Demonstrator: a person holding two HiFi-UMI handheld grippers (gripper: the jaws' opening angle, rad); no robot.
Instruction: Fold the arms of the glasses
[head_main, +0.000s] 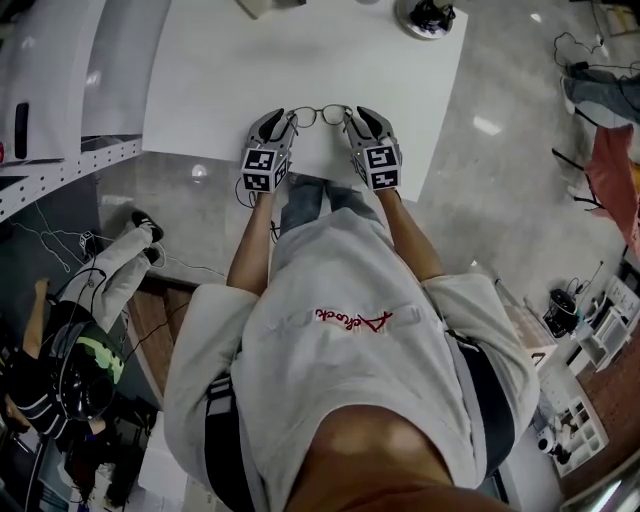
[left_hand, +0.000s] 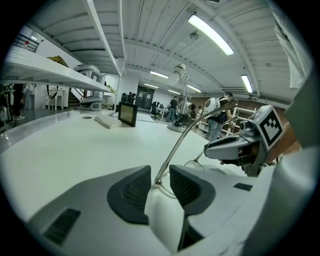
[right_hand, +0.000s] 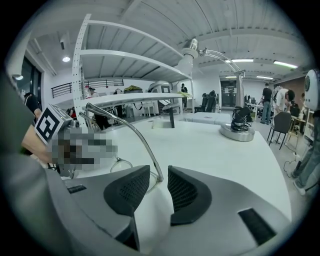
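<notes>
Thin metal-framed glasses stand on the white table near its front edge, arms unfolded and pointing up toward me. My left gripper is at the frame's left end and my right gripper at its right end. In the left gripper view one arm rises from between the left gripper's pads, with a gap on either side. In the right gripper view the other arm curves up from between the right gripper's pads, also with gaps. Both grippers are open around the hinge ends.
A black object on a round base stands at the table's far right corner. A small dark screen and a flat white block sit far back. White shelving runs along the left. The table's front edge is just under the grippers.
</notes>
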